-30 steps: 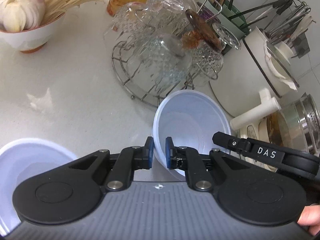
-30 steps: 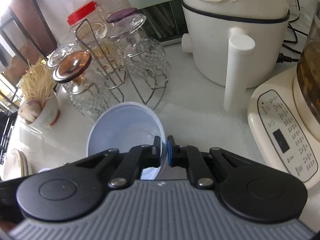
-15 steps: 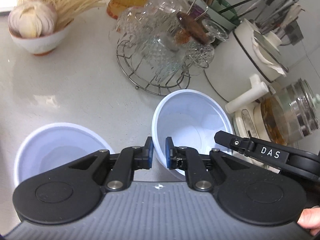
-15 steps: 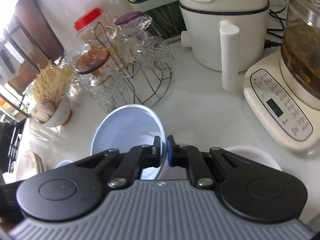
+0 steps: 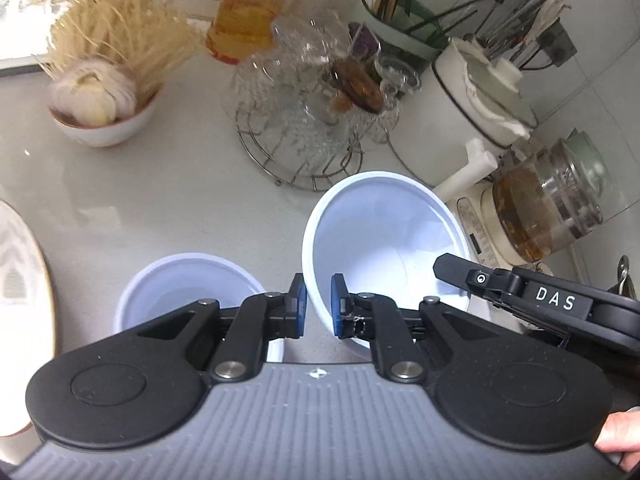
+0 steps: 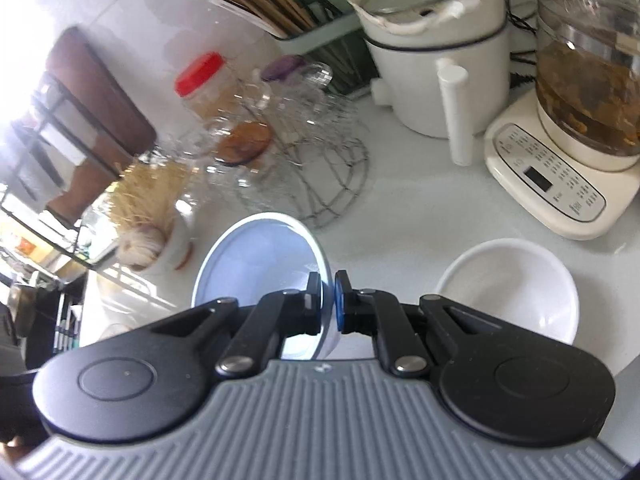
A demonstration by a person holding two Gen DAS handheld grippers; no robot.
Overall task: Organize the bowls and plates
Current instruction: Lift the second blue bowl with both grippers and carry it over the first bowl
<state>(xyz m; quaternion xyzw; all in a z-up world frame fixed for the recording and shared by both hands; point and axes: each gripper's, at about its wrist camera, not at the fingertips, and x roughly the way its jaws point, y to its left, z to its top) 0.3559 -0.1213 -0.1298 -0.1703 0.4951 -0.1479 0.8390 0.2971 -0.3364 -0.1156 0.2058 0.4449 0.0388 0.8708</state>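
Note:
A pale blue bowl (image 5: 384, 248) hangs tilted above the counter, held from both sides. My left gripper (image 5: 319, 304) is shut on its near-left rim, one pad inside and one outside. My right gripper (image 6: 328, 300) is shut on the opposite rim of the same bowl (image 6: 260, 256); one of its fingers (image 5: 472, 276) shows at the right in the left wrist view. Below on the counter stands a second pale blue bowl (image 5: 188, 284), partly hidden by my left gripper. A white bowl (image 6: 508, 284) stands to the right. A plate's rim (image 5: 24, 300) shows at the left edge.
Behind the bowls stands a wire rack with glass cups (image 5: 304, 128). A small bowl of garlic and dry noodles (image 5: 100, 96) is at the back left, next to a red-lidded jar (image 5: 248, 12). A white cooker (image 6: 436, 60) and a glass kettle on its base (image 6: 580, 120) line the right.
Both grippers have risen with the pale blue bowl between them, so the counter looks farther off. The second blue bowl, the white bowl and the plate have come into view.

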